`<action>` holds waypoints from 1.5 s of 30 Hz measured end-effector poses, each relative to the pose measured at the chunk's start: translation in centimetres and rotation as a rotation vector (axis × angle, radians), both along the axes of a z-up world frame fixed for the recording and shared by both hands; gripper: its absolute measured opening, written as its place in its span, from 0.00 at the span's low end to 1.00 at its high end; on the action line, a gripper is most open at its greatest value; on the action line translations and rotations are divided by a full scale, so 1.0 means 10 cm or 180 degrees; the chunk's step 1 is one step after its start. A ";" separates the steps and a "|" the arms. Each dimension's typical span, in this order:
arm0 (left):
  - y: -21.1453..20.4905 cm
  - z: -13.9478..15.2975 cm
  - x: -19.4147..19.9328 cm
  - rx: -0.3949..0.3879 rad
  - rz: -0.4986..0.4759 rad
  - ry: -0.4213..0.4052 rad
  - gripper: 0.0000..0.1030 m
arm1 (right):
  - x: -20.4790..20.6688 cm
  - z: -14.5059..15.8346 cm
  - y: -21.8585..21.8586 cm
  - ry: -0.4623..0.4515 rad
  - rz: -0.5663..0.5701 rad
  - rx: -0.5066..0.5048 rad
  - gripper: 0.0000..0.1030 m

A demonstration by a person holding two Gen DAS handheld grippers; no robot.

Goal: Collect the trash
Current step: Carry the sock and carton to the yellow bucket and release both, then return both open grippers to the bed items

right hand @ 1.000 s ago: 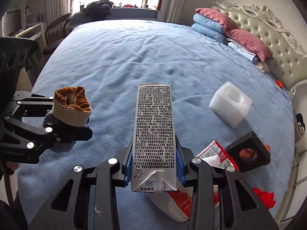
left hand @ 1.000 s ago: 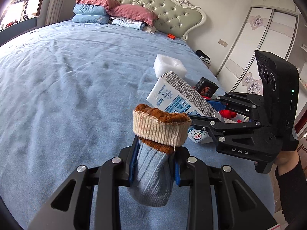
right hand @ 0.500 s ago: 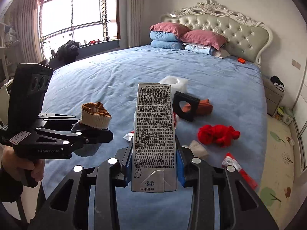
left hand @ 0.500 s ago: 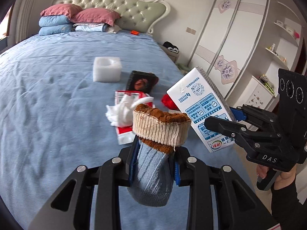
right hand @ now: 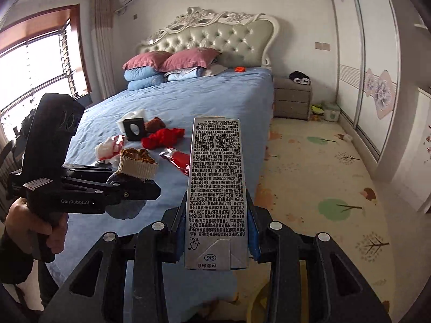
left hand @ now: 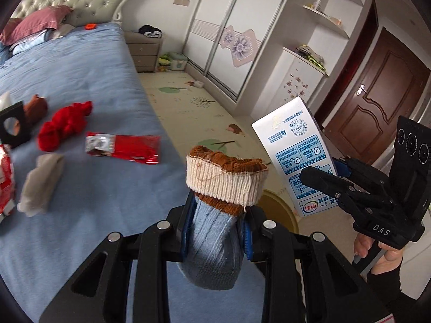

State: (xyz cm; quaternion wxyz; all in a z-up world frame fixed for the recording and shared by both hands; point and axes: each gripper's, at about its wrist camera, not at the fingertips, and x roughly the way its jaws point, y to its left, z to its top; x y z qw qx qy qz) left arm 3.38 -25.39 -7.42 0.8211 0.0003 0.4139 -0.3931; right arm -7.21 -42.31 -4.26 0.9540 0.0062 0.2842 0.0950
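My left gripper (left hand: 215, 228) is shut on a blue sock with a cream and brown cuff (left hand: 218, 215), held upright past the bed's edge; it also shows in the right wrist view (right hand: 134, 169). My right gripper (right hand: 216, 231) is shut on a white milk carton (right hand: 216, 188), held upright; the carton also shows in the left wrist view (left hand: 299, 158). On the blue bed (left hand: 80, 75) lie a red foil wrapper (left hand: 124, 148), a red cloth (left hand: 64, 125), a crumpled grey wad (left hand: 40, 183) and a black foam block (left hand: 12, 127).
A round yellow-rimmed container (left hand: 277, 210) stands on the floor below the sock, partly hidden. A patterned floor mat (right hand: 323, 177) lies beside the bed. A wardrobe (left hand: 237, 35), a nightstand (right hand: 292, 99) and a brown door (left hand: 377, 99) line the room's sides.
Both grippers have swung right, away from the bed's middle toward its edge and the floor, each still holding its item. The yellow-rimmed container has come into view.
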 end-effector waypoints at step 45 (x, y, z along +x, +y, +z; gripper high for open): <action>-0.65 0.10 -0.23 0.0498 -0.0034 -0.0690 0.96 | -0.44 -0.31 -0.75 -0.0174 -0.0919 0.0417 0.78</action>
